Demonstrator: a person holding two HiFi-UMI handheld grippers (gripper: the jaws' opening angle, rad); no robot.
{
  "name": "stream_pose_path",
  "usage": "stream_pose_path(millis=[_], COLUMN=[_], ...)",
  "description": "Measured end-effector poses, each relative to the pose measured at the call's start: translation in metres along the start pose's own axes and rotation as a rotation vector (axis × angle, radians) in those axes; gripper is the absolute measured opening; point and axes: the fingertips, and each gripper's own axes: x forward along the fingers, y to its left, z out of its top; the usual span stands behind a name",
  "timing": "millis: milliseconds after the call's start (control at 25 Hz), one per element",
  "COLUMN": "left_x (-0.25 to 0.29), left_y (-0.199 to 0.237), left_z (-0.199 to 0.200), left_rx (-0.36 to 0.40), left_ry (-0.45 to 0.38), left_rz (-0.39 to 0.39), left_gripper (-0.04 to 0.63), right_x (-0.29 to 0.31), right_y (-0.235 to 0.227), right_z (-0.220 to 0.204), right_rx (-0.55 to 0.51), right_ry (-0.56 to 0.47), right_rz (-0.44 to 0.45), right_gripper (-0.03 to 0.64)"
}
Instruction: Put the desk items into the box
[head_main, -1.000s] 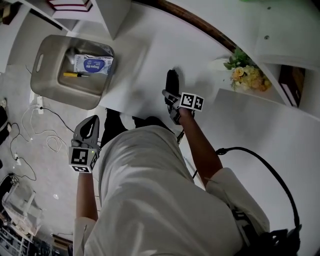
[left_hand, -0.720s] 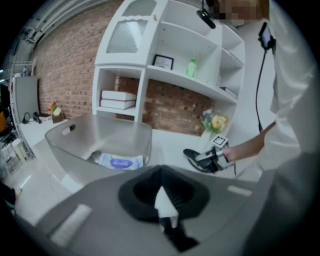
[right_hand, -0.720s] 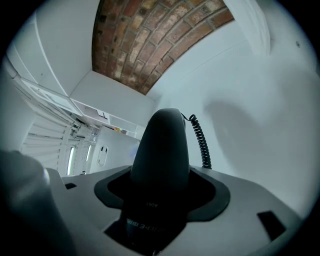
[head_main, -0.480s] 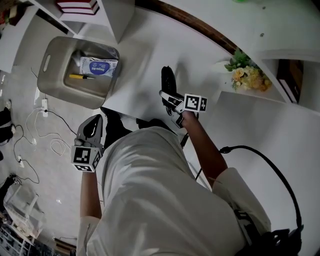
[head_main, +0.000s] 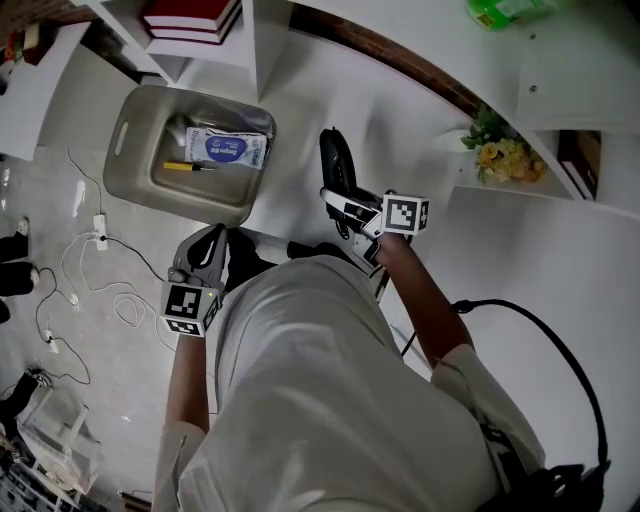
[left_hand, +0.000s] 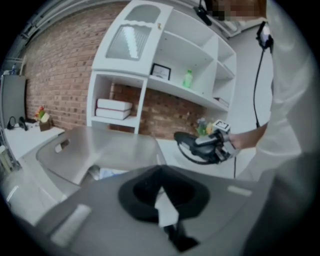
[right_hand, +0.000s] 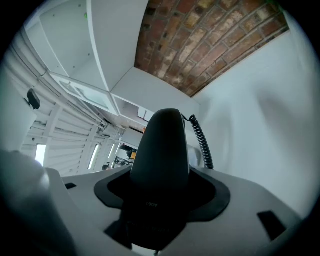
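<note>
My right gripper (head_main: 337, 197) is shut on a black handset (head_main: 335, 162) with a coiled cord and holds it up above the white desk (head_main: 300, 90). The right gripper view shows the handset (right_hand: 161, 150) standing up between the jaws, its cord (right_hand: 200, 140) hanging beside it. The grey box (head_main: 135, 175) stands on the floor left of the desk. It holds a blue-and-white wipes pack (head_main: 228, 148) and a yellow pen (head_main: 180, 166). My left gripper (head_main: 205, 248) hovers shut and empty near the box's near corner. In its own view the box (left_hand: 75, 150) lies ahead.
A white shelf with red books (head_main: 190, 15) rises behind the box. A pot of yellow flowers (head_main: 500, 150) and a green bottle (head_main: 505, 10) sit at the right. White cables (head_main: 90, 270) trail over the floor. A black cable (head_main: 530, 320) loops by my right arm.
The right gripper has risen with the handset, lifting it off the desk. The left gripper has crept up towards the box.
</note>
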Motion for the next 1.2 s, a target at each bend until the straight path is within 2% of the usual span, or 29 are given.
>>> stream_pose_path(millis=[200, 600, 960, 1200], left_x=[-0.01, -0.025, -0.048, -0.061], left_y=[0.022, 0.056, 0.098, 0.123], left_z=[0.003, 0.001, -0.005, -0.008], left_rx=[0.02, 0.01, -0.006, -0.014], left_ry=[-0.003, -0.015, -0.05, -0.066], left_rz=[-0.015, -0.027, -0.001, 0.008], left_gripper=[0.003, 0.003, 0.003, 0.003], right_x=[0.021, 0.066, 0.136, 0.187], right_y=[0.042, 0.107, 0.15, 0.159], right_z=[0.005, 0.009, -0.001, -0.009], right_rx=[-0.041, -0.089, -0.165, -0.174], right_ry=[0.013, 0.057, 0.21, 0.325], right_rz=[0.035, 0.116, 0.172, 0.157], right_gripper=[0.301, 0.301, 0.301, 0.301])
